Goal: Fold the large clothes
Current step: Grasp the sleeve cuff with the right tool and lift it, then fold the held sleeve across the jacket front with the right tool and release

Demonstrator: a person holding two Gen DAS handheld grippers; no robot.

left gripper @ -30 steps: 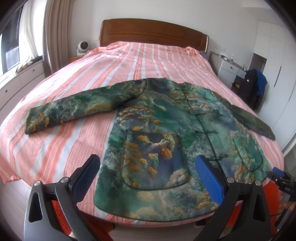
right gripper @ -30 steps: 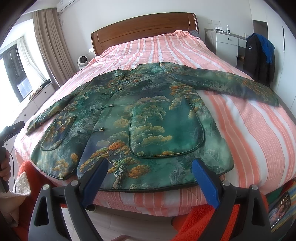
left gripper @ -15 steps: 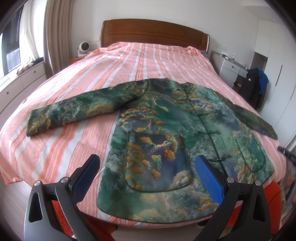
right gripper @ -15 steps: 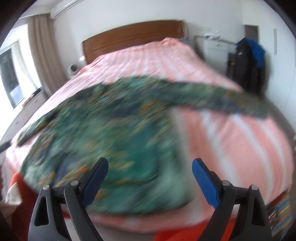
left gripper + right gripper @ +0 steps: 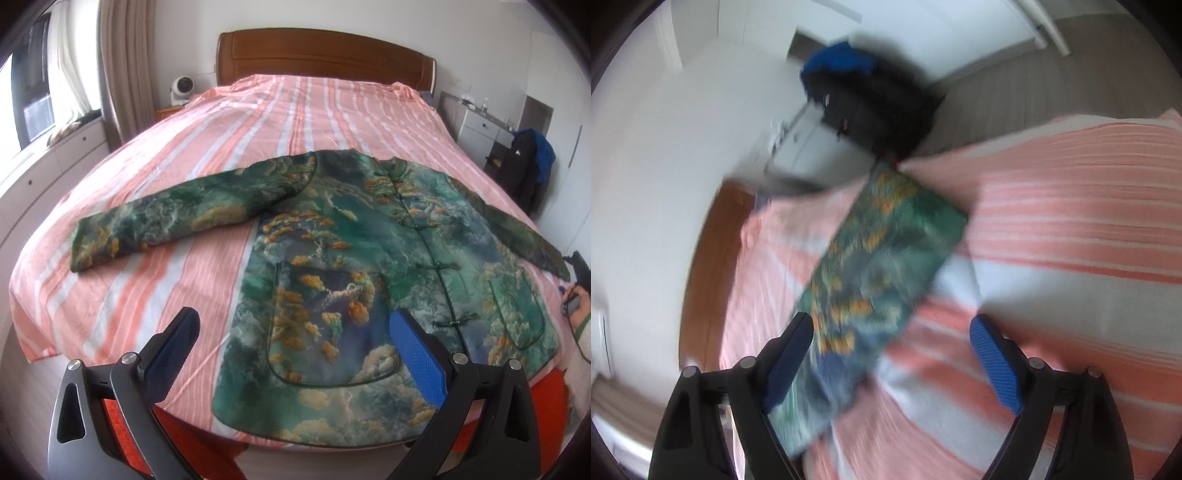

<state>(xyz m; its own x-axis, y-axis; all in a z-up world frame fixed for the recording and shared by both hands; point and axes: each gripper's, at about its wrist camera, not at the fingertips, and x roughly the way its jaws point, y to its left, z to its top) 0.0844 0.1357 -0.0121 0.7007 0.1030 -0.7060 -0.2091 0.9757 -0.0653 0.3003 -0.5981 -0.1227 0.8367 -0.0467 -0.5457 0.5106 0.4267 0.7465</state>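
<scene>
Jacket (image 5: 369,266), green with an orange and blue landscape print, lies spread flat and buttoned on the striped bed (image 5: 266,122), filling the centre and right of the left wrist frame. Left gripper (image 5: 293,343) hovers at the lower edge, jaws wide, nothing between them. In the blurred right wrist frame, the right gripper (image 5: 891,349) has its jaws wide and just been closing a little, over a sleeve (image 5: 882,251) without pressing it.

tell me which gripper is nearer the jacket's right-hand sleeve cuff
Right. The right gripper hangs open just over that sleeve, near its cuff. The left gripper hovers open at the jacket hem, across the bed from that cuff.
</scene>
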